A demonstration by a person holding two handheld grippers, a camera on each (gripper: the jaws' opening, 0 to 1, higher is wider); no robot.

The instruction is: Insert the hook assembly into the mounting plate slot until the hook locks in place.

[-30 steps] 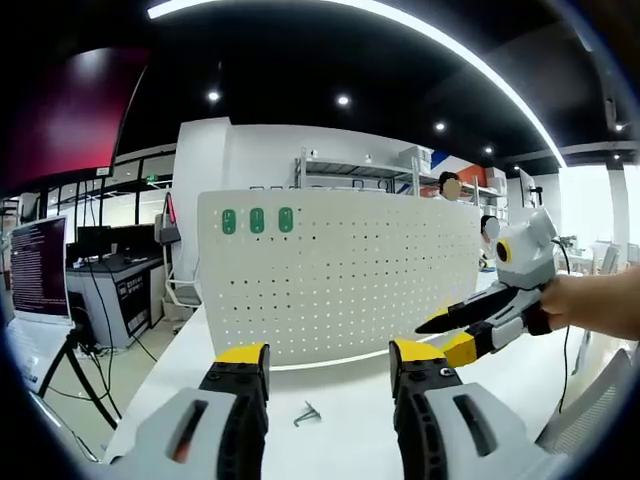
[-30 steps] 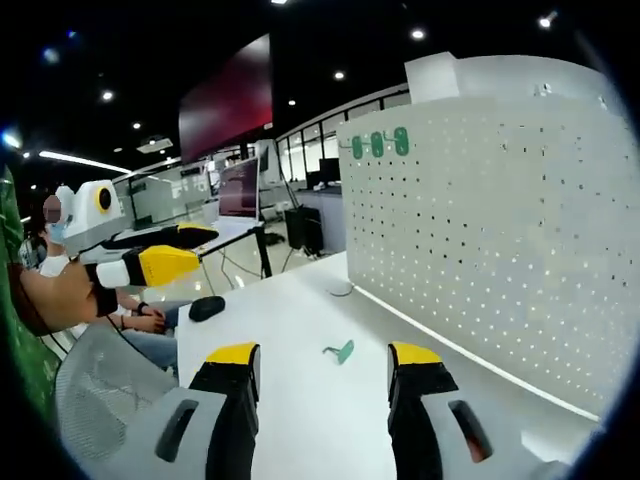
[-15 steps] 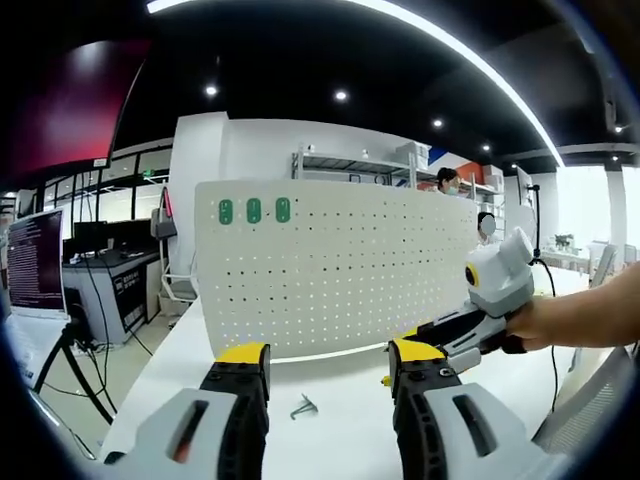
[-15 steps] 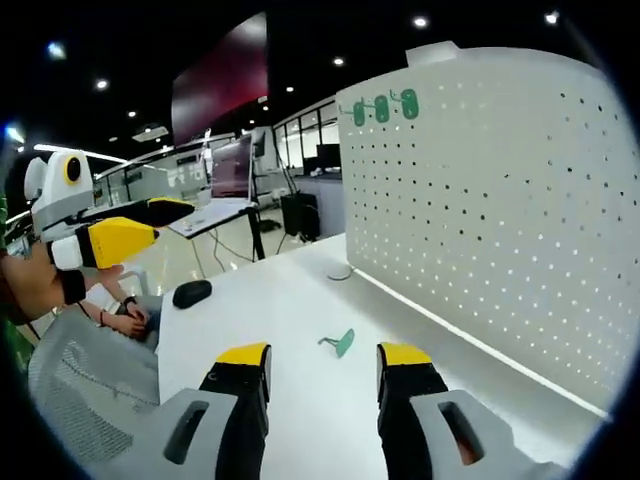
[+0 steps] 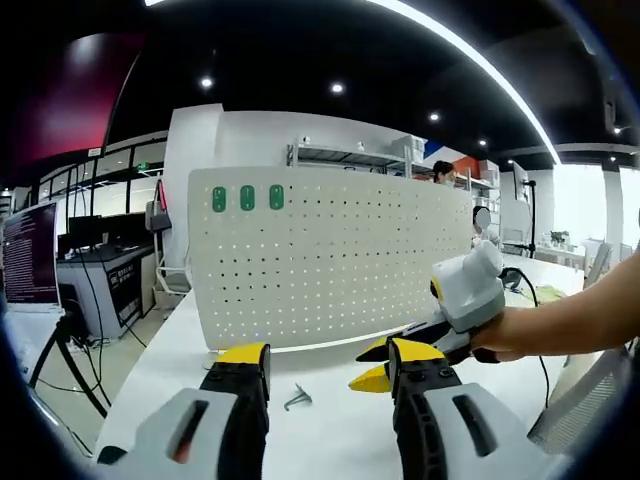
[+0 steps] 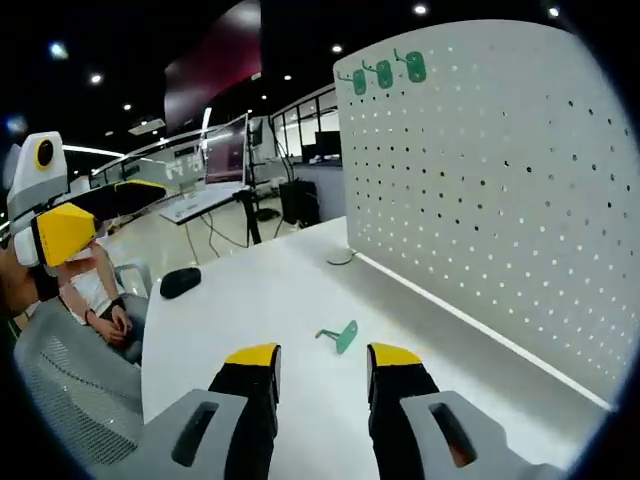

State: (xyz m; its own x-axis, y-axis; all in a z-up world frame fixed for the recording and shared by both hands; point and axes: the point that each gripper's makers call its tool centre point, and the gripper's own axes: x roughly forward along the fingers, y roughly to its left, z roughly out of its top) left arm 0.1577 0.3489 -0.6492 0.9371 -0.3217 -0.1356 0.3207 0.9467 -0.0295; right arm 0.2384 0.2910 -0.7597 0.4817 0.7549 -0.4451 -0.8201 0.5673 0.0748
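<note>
Right claw has narrowed and dropped toward the hook.

Bare table around hook; pegboard walls one side.

My left gripper has two chunky grey jaws capped with yellow-and-black tips, each with a dark slot along its top; a red spot sits in the left jaw's slot. My right gripper is built the same way. Seen from the left gripper view, its body is pale grey with a yellow-ringed round part, and my bare forearm shows no sleeve.
</note>
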